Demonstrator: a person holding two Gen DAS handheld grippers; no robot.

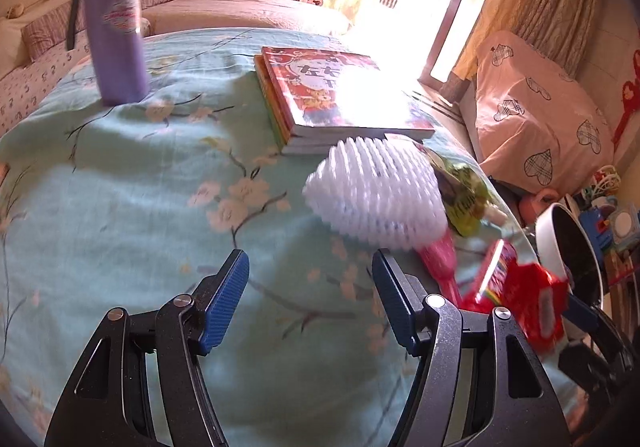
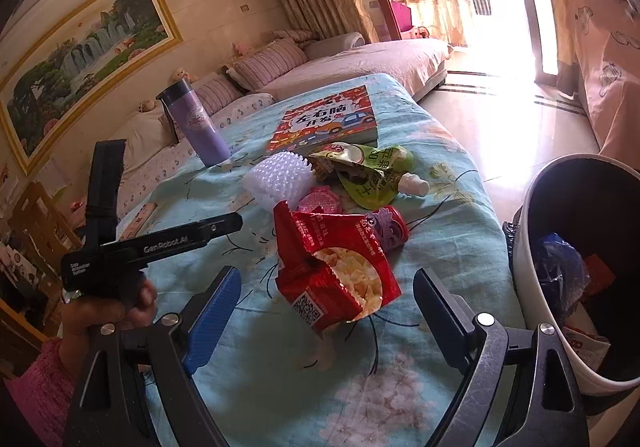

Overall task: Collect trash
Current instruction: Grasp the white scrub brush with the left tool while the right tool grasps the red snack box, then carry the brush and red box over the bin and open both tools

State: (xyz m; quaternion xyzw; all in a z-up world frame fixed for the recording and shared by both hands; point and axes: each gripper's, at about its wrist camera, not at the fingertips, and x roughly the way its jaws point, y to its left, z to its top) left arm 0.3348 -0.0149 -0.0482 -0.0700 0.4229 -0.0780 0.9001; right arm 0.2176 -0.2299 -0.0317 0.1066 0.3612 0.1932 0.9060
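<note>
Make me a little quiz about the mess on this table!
1. True or false: the red snack bag lies between the open fingers of the right hand-held gripper, not yet pinched.
2. What stands nearest the purple bottle? A) white bin B) book C) green pouch
3. Fill in: the white foam net lies just in front of the ____.

Key: 1 true; 2 B; 3 book
</note>
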